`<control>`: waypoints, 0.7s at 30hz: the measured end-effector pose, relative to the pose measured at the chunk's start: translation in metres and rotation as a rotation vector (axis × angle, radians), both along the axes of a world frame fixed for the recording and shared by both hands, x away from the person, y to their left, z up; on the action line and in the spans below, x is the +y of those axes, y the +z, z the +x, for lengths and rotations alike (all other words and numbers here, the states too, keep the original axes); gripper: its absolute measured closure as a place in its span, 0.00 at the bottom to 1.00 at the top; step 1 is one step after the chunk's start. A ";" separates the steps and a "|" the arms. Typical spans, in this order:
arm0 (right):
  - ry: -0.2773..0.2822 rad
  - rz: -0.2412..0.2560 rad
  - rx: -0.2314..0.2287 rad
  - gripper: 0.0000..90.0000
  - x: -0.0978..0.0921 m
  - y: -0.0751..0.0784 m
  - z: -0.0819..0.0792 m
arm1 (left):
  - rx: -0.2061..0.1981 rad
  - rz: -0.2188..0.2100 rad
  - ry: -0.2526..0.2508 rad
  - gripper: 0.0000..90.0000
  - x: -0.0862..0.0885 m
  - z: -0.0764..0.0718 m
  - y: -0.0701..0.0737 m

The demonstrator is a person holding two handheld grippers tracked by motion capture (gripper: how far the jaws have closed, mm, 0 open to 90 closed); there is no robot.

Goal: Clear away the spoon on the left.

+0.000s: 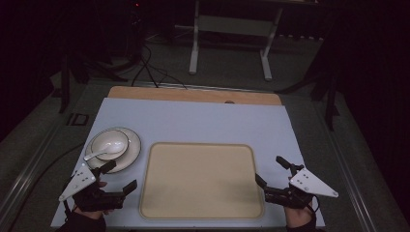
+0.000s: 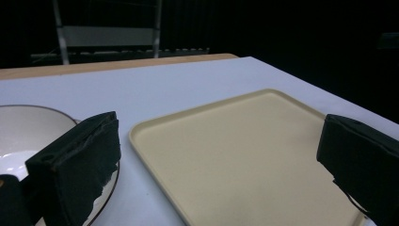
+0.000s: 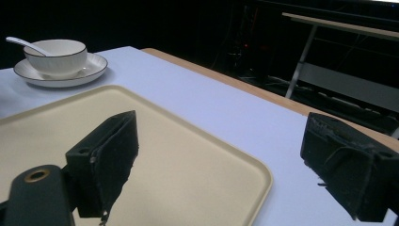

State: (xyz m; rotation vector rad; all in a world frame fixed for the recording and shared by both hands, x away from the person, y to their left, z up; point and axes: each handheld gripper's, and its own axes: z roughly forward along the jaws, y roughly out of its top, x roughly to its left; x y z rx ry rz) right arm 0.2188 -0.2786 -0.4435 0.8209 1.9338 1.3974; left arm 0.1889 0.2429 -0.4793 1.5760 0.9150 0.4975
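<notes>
white table cover (image 1: 203, 121) bears all items. beige tray (image 1: 200, 179) lies empty at centre, nearer the person. white plate (image 1: 133, 149), at ten o'clock of the tray, carries a white bowl (image 1: 104, 140) holding a white spoon (image 1: 99, 153). left gripper (image 1: 119, 178), jaws spread and empty, sits at the tray's nine o'clock, just beside the plate. right gripper (image 1: 270, 171), jaws spread and empty, at three o'clock.

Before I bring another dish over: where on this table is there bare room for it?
The tray is bare across its whole inside. The blue cover is free behind the tray, up to the wooden edge, and in the strip right of the tray. The near-left corner is crowded: plate, bowl and spoon, with the left gripper beside them.
</notes>
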 end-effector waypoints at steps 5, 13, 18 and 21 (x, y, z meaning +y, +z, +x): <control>0.006 -0.003 0.002 0.13 0.000 0.000 0.000 | 0.033 -0.004 -0.006 0.01 0.000 0.001 0.000; 0.000 -0.001 0.004 0.13 -0.001 0.000 -0.002 | 0.070 0.033 -0.056 0.01 -0.003 0.005 0.002; 0.000 -0.004 -0.002 0.13 -0.001 0.001 -0.003 | 0.116 0.083 -0.096 0.01 -0.010 0.008 0.000; 0.005 -0.007 0.002 0.13 0.000 0.001 -0.002 | 0.116 0.110 -0.124 0.01 -0.013 0.008 0.000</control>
